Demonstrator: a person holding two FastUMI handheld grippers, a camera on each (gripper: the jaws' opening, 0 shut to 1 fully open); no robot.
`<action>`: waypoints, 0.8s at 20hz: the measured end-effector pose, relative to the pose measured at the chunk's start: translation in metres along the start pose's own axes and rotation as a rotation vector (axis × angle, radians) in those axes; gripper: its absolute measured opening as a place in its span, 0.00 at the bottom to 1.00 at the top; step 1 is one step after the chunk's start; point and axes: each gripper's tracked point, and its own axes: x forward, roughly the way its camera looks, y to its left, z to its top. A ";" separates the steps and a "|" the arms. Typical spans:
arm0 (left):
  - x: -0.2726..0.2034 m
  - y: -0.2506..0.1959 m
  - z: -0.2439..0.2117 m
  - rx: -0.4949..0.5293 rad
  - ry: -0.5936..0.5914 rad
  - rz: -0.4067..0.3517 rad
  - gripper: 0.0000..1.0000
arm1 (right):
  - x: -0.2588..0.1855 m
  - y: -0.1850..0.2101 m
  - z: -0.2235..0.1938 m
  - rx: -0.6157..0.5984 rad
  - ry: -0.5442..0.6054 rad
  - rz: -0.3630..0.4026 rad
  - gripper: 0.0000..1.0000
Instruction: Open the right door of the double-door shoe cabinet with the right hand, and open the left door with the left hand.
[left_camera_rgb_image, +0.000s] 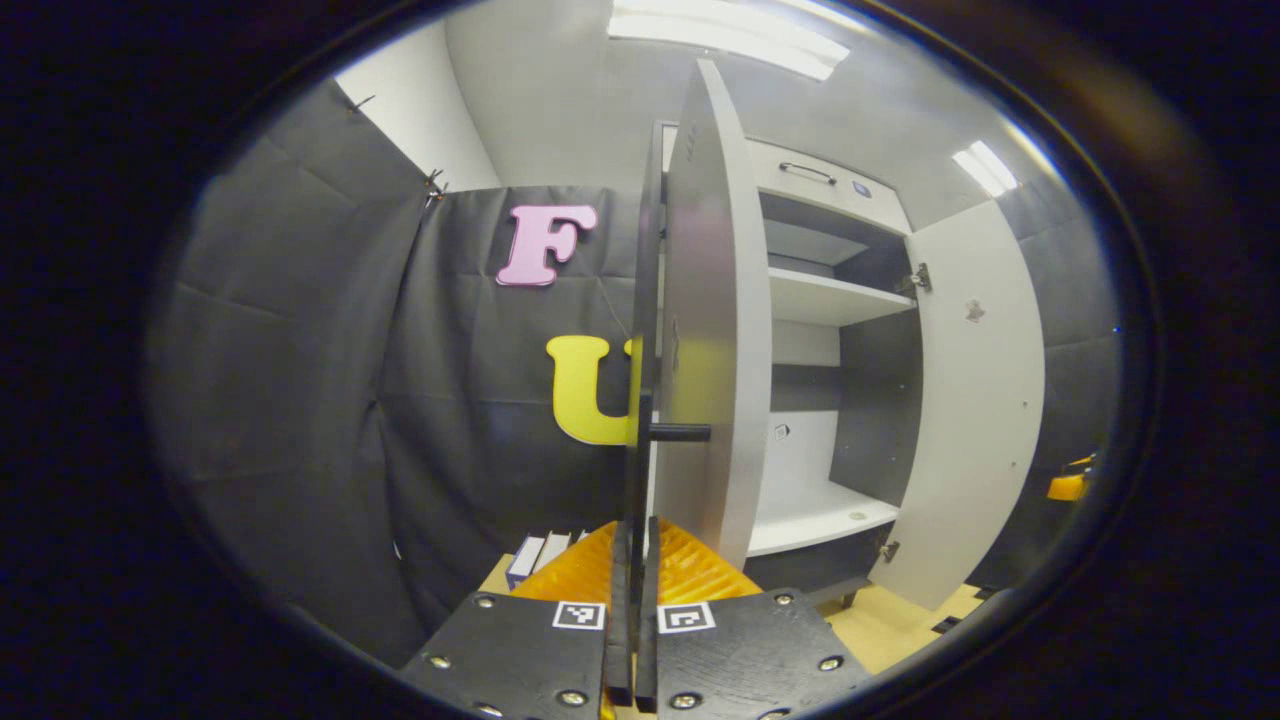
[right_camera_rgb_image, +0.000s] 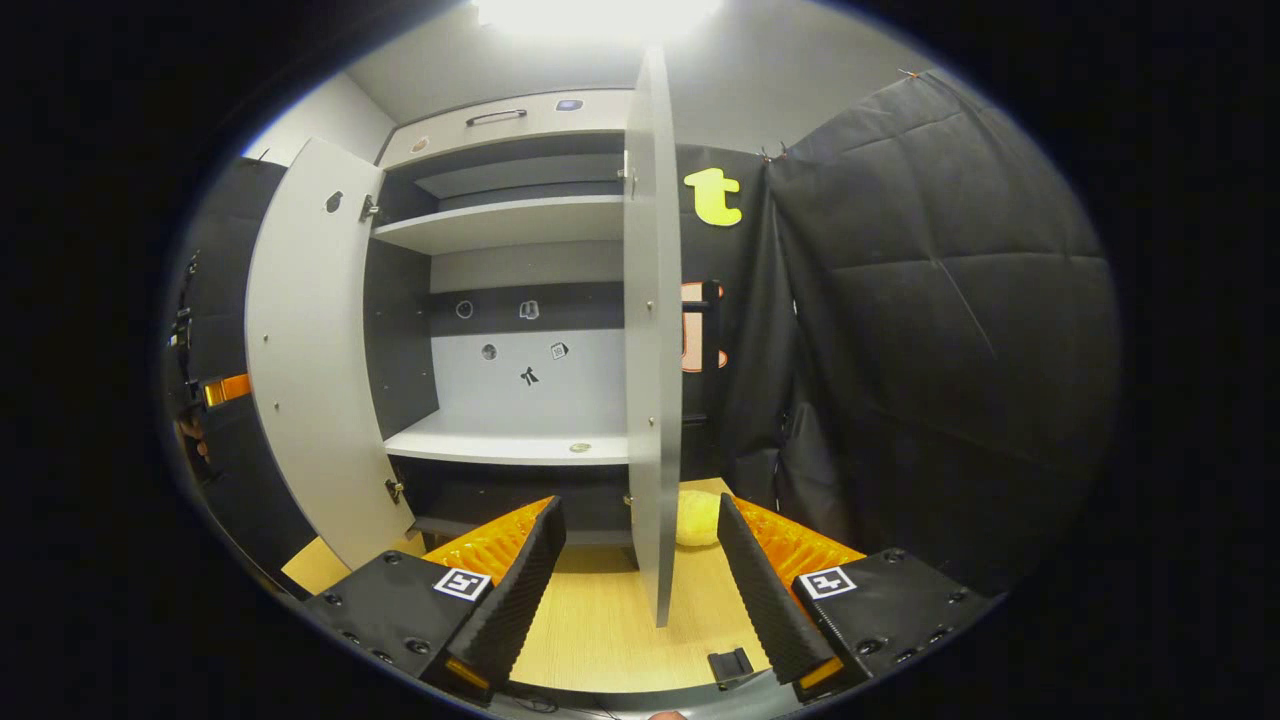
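1. The shoe cabinet (right_camera_rgb_image: 510, 300) stands against the booth's back wall with both doors swung out, so its pale shelves and dark inner walls are in plain sight.
2. In the left gripper view, the left door (left_camera_rgb_image: 705, 330) is seen nearly edge-on, straight ahead of the camera, standing well out from the cabinet body.
3. The left door's dark bar handle (left_camera_rgb_image: 643, 340) runs vertically just beside that door's outer face, joined to it by a short peg at mid-height.
4. The left gripper (left_camera_rgb_image: 633, 560) has its fingers (left_camera_rgb_image: 622, 610) drawn together until almost no gap is left; the lower end of the handle bar runs down into the slit between them, so they are clenched on the handle.
5. In the right gripper view, the right door (right_camera_rgb_image: 652, 330) is also edge-on, hanging ahead of the camera over the wooden floor (right_camera_rgb_image: 600, 620).
6. The right gripper (right_camera_rgb_image: 640, 560) is released: its fingers (right_camera_rgb_image: 520, 580) are spread wide, one on each side of the door's lower edge, and neither touches the door.
7. A pale yellow rounded object (right_camera_rgb_image: 697, 517) lies on the floor beyond the right door's bottom edge, near the cabinet base.
8. In the left gripper view the right door (left_camera_rgb_image: 975, 400) stands fully open at the far side of the cabinet.
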 end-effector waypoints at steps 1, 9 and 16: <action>-0.008 -0.002 0.001 -0.002 -0.003 0.005 0.05 | -0.003 0.000 0.003 -0.006 -0.010 0.008 0.92; -0.092 -0.032 -0.007 0.025 -0.003 0.093 0.00 | -0.027 -0.009 0.023 -0.041 -0.076 0.086 0.93; -0.159 -0.065 -0.003 0.095 -0.021 0.134 0.07 | -0.055 -0.021 0.024 -0.031 -0.095 0.124 0.92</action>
